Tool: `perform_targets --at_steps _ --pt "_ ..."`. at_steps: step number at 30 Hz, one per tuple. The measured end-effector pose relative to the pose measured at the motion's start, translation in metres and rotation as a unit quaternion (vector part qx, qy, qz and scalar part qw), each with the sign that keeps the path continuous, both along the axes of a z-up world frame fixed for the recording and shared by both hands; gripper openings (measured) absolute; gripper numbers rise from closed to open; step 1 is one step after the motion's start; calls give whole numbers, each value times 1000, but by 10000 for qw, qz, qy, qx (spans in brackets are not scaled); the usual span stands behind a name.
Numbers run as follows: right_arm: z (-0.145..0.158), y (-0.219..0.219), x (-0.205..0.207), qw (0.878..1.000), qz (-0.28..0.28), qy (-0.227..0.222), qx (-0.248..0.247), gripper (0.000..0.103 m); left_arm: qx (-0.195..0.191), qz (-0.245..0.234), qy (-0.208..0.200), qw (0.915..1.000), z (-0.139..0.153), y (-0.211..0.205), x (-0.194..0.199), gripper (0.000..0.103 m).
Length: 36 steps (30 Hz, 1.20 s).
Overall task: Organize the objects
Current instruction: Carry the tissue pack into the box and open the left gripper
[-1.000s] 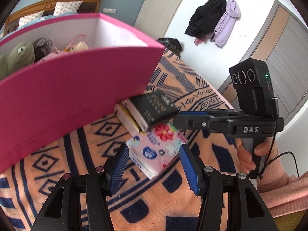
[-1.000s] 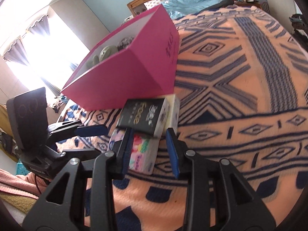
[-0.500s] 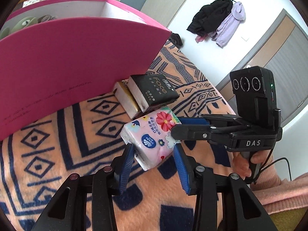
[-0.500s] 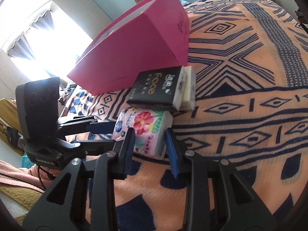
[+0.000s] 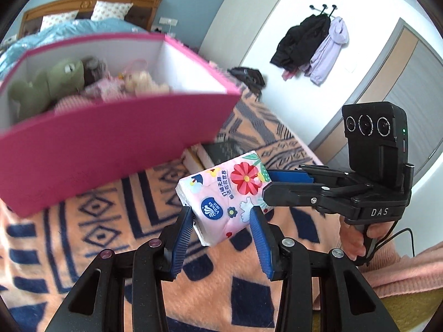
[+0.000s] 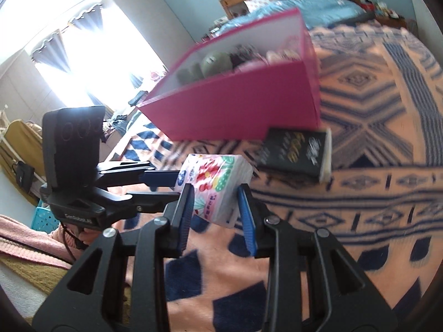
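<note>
A pink flowered tissue pack (image 5: 225, 195) is held up off the bed blanket, gripped from two sides at once. My left gripper (image 5: 221, 215) is shut on its near end. My right gripper (image 6: 214, 203) is shut on the same pack (image 6: 214, 182), and its arm also shows at the right of the left wrist view (image 5: 313, 191). Behind stands a pink open box (image 5: 116, 141), also in the right wrist view (image 6: 243, 110), with plush toys (image 5: 47, 85) inside. A black tissue pack (image 6: 293, 149) and a cream one beside it lie against the box.
The orange and navy patterned blanket (image 6: 373, 166) covers the bed around the box. The headboard and pillows (image 5: 83, 11) are at the far end. Coats hang on the wall (image 5: 313, 44) beside a sliding door. The person's pink sleeve (image 5: 401, 271) is at the lower right.
Both grippers closed on the flowered pack and raised it off the blanket. The view rose, so the inside of the pink box shows again.
</note>
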State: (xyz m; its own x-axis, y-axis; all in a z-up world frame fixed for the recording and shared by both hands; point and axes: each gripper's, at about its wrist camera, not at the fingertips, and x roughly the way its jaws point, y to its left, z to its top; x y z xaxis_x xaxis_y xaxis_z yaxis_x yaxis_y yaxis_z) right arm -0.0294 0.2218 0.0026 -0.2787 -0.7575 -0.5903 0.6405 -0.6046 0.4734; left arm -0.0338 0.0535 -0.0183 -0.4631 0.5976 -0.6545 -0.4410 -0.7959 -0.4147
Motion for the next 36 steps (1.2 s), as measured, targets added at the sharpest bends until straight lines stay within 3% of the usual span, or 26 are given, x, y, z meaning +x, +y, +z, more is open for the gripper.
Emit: perform_targets --at_steps 10,16,23,36 --pt "54 -11 -12 9972 17 748 32 36 -31 181 729 9972 56 -14 -20 42" --pt "73 -20 -40 9947 -15 1019 120 36 -204 294 879 9955 73 -11 -47 42" --pt "75 -31 -73 9945 -93 999 306 36 -283 439 716 9961 68 -14 -80 42" --pt "51 -38 -109 9959 -195 527 707 36 -143 466 -70 9988 32 -15 -118 42"
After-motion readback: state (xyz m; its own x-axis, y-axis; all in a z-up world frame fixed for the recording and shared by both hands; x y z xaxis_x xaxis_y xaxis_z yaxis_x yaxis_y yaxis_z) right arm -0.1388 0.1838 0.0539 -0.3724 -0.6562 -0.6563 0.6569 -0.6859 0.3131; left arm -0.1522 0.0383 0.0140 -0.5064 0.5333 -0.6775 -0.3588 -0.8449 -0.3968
